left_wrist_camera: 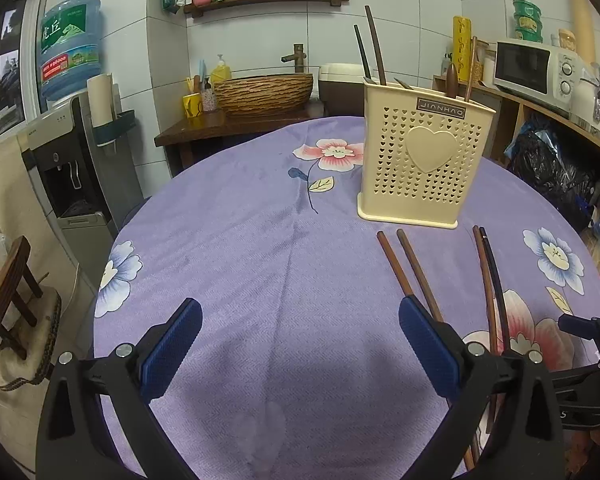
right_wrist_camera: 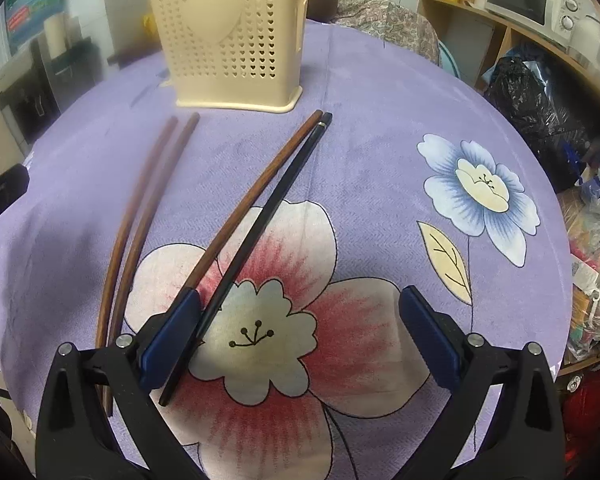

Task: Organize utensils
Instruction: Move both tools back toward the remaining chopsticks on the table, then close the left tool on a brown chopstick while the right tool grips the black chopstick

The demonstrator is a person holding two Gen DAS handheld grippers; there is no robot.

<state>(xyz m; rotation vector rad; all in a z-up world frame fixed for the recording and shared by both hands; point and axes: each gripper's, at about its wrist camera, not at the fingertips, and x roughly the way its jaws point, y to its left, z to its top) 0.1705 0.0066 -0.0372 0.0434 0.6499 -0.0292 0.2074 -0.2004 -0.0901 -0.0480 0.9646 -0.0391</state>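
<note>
Both grippers [left_wrist_camera: 300, 322] [right_wrist_camera: 299, 308] gape empty; only the left view shows utensils inside the holder [left_wrist_camera: 424, 160].

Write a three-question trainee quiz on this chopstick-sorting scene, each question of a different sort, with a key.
1. True or false: both the left gripper and the right gripper are open and hold nothing.
2. How many chopsticks lie loose on the purple tablecloth?
A. two
B. four
C. six
3. Fill in: the black chopstick lies beside a brown chopstick, and their far ends point toward the cream ___.

Key
1. True; the jaws of both stand wide apart.
2. B; the brown pair plus that mixed pair.
3. Holder, which stands upright with utensils already in it.
</note>
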